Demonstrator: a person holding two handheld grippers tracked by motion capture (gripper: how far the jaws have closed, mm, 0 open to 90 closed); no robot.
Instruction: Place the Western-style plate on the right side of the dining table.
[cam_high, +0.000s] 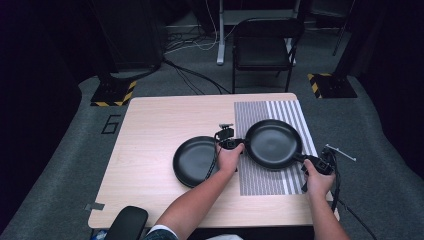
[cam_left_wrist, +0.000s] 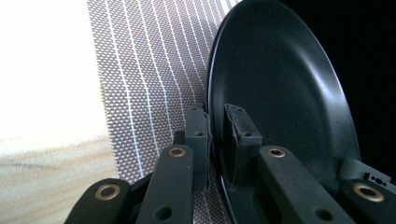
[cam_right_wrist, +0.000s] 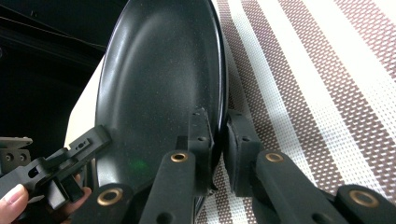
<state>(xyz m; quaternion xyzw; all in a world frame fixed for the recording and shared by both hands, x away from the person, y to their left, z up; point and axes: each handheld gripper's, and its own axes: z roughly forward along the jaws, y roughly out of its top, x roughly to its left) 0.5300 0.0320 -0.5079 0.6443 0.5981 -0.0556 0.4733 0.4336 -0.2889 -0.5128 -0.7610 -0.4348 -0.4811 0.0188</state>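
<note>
Both claws grip the empty black plate (cam_high: 273, 144) by its rim — left gripper (cam_high: 239, 146) at nine o'clock, right gripper (cam_high: 306, 159) at four — over the striped mat (cam_high: 260, 182); a second empty plate (cam_high: 192, 161) sits beside it

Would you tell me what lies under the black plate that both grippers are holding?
The striped mat lies under the plate, spread on the table. The mat's middle is covered by it.

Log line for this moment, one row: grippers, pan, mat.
left gripper: shut on pan rim | right gripper: shut on opposite rim | pan: over striped mat | second pan: on table, untouched
</note>
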